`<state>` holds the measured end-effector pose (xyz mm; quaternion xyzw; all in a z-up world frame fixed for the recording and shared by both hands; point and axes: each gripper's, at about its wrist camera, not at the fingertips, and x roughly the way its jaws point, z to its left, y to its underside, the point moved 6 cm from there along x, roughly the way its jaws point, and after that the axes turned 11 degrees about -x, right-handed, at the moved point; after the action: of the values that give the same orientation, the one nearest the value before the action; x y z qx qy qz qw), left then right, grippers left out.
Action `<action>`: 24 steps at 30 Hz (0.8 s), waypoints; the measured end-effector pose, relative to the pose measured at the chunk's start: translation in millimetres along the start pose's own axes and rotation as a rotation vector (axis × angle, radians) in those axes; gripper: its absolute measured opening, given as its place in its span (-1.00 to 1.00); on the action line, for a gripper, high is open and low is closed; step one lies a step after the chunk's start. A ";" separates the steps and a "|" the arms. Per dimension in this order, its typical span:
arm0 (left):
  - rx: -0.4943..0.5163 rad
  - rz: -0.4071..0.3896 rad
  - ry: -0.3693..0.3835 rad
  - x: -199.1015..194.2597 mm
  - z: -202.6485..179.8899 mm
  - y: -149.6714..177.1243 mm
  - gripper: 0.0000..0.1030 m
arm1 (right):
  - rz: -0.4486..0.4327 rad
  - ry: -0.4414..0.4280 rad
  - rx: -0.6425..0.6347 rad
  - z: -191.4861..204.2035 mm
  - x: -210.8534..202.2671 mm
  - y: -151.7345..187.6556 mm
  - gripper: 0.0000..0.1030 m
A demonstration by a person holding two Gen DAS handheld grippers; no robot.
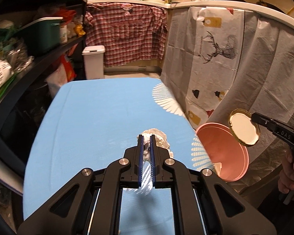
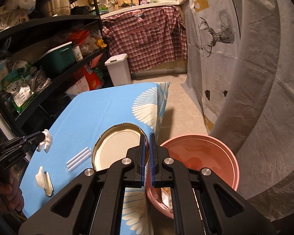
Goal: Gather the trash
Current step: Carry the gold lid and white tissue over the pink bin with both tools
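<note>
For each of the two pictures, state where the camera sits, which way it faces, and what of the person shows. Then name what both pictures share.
Left wrist: on the left gripper, facing along its fingers over the blue table; holds a tissue wad; a hand shows at right.
Right wrist: on the right gripper, facing table edge and pink basin; holds a jar lid.
Shared: table, basin, lid, wad, plaid shirt.

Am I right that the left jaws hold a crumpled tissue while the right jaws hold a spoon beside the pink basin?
Not quite: the right gripper holds a jar lid by its rim, not a spoon, per the right wrist view. The left gripper does hold the crumpled tissue, beside the pink basin.
</note>
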<state>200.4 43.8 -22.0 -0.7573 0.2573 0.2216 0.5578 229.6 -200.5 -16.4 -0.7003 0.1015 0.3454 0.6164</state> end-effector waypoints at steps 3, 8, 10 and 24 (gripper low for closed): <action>0.008 0.012 0.012 7.4 -9.5 -0.6 -0.88 | 0.001 0.008 0.009 -6.2 0.1 1.5 -0.91; 0.014 0.033 0.026 20.5 -23.0 -1.0 -0.88 | 0.004 0.019 0.026 -15.4 1.5 2.8 -0.91; 0.017 0.040 0.030 24.9 -26.3 -0.3 -0.88 | 0.006 0.022 0.033 -19.2 2.7 3.2 -0.91; 0.039 0.071 0.055 48.8 -56.6 -0.1 -0.88 | 0.017 0.058 0.078 -41.3 11.4 4.8 -0.91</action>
<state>240.7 -17.5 -36.5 -0.7424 0.3035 0.2152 0.5571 250.2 -236.9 -27.1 -0.6844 0.1388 0.3259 0.6373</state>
